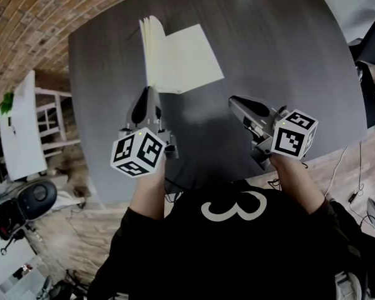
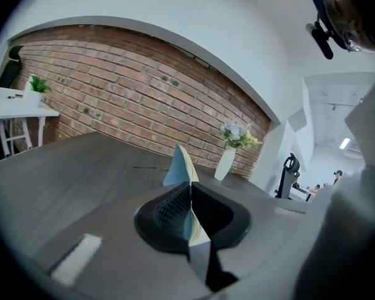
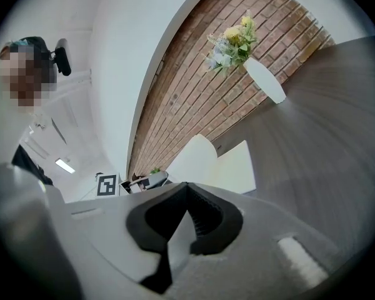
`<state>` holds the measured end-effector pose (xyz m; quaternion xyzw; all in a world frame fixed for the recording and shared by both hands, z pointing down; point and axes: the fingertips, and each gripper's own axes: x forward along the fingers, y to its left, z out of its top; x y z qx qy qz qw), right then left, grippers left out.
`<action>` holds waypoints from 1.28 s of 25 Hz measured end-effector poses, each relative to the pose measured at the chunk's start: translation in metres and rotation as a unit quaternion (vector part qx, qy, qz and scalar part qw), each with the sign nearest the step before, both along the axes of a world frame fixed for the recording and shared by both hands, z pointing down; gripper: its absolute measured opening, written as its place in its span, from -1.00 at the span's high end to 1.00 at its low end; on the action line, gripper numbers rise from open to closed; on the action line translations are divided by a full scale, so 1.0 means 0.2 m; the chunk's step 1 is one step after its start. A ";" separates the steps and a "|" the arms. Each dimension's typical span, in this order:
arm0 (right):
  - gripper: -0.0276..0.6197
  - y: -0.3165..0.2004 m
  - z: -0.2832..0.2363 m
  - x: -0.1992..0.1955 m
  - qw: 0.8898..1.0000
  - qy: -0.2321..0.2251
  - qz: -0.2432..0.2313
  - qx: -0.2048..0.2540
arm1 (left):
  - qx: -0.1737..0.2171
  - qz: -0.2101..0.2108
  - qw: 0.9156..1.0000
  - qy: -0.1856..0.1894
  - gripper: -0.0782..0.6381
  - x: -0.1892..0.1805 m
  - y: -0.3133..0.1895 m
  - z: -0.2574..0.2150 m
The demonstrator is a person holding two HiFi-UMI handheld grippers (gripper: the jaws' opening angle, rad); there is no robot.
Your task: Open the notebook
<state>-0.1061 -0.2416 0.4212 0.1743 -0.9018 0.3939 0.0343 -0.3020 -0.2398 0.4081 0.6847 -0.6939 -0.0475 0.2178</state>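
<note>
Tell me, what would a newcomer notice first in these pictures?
The cream notebook lies open on the dark grey table, its left pages standing upright, pinched by the left tongs. Nearer the person, each gripper carries a white cube with black square markers. The right tongs are shut and empty.

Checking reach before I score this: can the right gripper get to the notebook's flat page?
Likely yes: only bare table lies between the right gripper and the notebook; the left gripper pinches its upright leaves on the far side.

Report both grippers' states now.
Left gripper: closed on the notebook, pinching its upright pages.
Right gripper: closed, holding nothing.
</note>
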 end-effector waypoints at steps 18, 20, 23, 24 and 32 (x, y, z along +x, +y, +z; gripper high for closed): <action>0.91 0.06 0.13 -0.20 0.998 0.016 -0.057 -0.015 | -0.076 -0.092 0.973 0.198 0.67 -0.35 0.22 0.42; 0.91 0.05 0.13 -0.20 0.998 0.021 -0.056 -0.016 | -0.085 -0.095 0.970 0.207 0.67 -0.37 0.22 0.46; 0.91 0.04 0.13 -0.20 0.998 0.022 -0.055 -0.015 | -0.099 -0.105 0.961 0.236 0.65 -0.39 0.23 0.53; 0.91 0.03 0.13 -0.20 0.998 0.023 -0.054 -0.015 | -0.104 -0.110 0.956 0.251 0.65 -0.40 0.23 0.55; 0.91 0.03 0.10 -0.17 0.999 0.022 -0.039 -0.012 | -0.118 -0.120 0.935 0.313 0.54 -0.43 0.24 0.62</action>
